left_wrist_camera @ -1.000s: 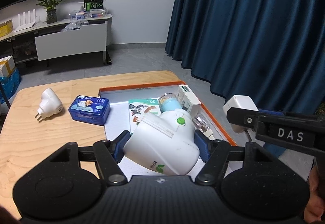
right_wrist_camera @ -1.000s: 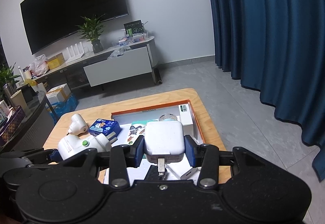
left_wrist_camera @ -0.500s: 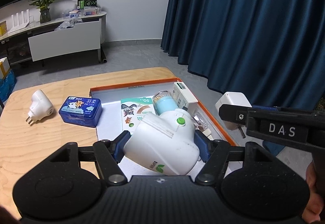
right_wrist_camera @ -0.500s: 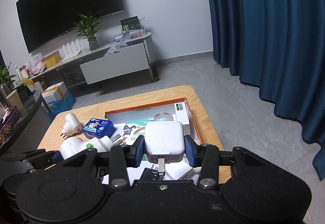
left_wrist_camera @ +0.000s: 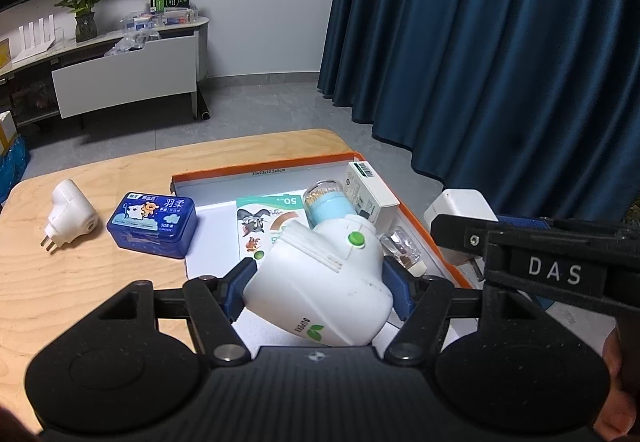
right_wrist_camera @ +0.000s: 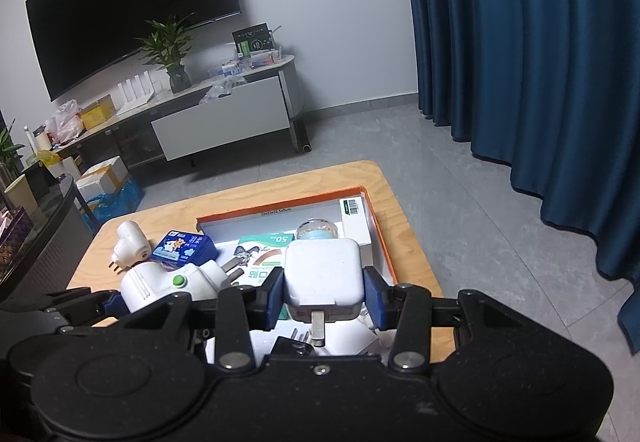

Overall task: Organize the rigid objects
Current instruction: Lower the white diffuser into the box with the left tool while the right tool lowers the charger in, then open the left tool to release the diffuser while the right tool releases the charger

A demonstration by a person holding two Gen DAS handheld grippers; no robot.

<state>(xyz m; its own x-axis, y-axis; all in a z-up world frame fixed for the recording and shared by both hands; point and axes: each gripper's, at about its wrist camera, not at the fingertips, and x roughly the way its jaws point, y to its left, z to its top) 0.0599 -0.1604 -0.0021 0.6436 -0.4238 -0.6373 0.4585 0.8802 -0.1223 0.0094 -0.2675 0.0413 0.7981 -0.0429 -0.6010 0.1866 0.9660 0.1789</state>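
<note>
While a white plug-in device [left_wrist_camera: 70, 215] and a blue tissue box [left_wrist_camera: 154, 224] lie on the wooden counter [left_wrist_camera: 80, 282] at the left, the left gripper [left_wrist_camera: 318, 288] holds a white plug-in vaporizer [left_wrist_camera: 320, 278] in its jaws over the orange-rimmed box [left_wrist_camera: 264, 171]; rightmost, the right gripper [right_wrist_camera: 322, 294] clamps a white charger [right_wrist_camera: 322, 274] above that box.

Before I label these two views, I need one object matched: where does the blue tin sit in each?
Left wrist: blue tin lies left of centre on the table, just outside the orange-edged tray.
Right wrist: blue tin lies lower left, beyond the left gripper's load.
Shared landmark: the tray.
</note>
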